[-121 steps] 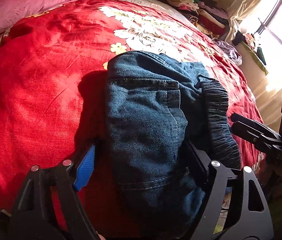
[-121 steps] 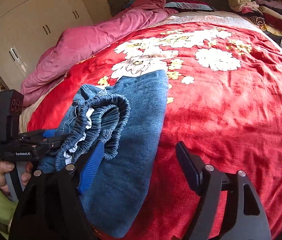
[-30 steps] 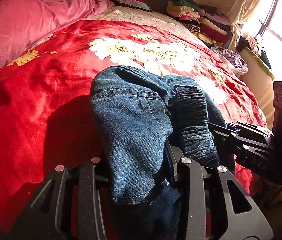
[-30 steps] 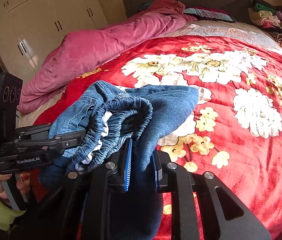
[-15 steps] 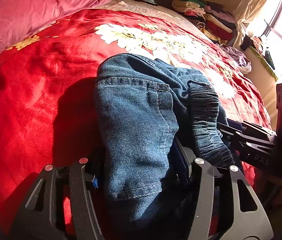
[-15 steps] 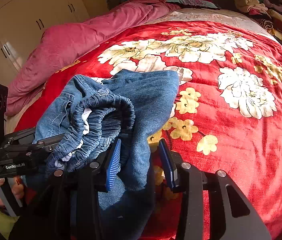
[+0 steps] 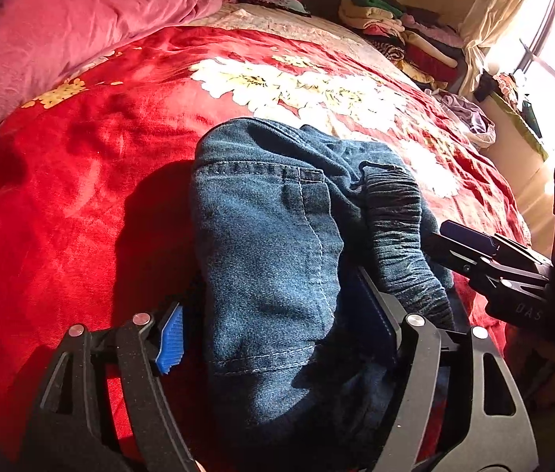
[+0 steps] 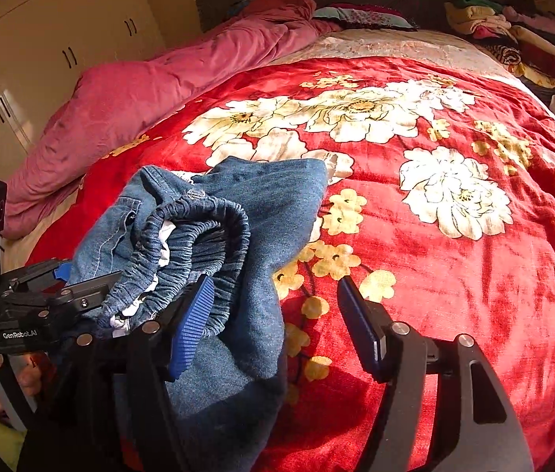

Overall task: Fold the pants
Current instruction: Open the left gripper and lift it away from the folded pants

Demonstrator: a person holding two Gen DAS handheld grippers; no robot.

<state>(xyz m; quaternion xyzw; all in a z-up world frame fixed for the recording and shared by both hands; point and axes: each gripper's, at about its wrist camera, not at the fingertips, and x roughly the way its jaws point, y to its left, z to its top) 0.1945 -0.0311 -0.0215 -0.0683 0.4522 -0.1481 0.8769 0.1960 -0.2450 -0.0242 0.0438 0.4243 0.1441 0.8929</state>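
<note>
Both tongs opening now after clamping the denim a second ago: left tongs (image 7: 277,338) spread wide with the folded pants (image 7: 277,244) loose between the pads, right tongs (image 8: 277,326) parting beside the elastic waistband (image 8: 195,232), cloth still against the blue pad; reads as the fold being let go, bundle settled on the near edge of the red floral blanket (image 8: 474,275). Further off, pink quilt (image 7: 61,39) and stacked clothes (image 8: 513,31) well apart, nothing blocking a pull-back except the tongs crowding each other

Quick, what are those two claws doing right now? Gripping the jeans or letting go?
Left claw: opening, jeans between its jaws, not gripped.
Right claw: opening, jeans lying loose between its jaws.
</note>
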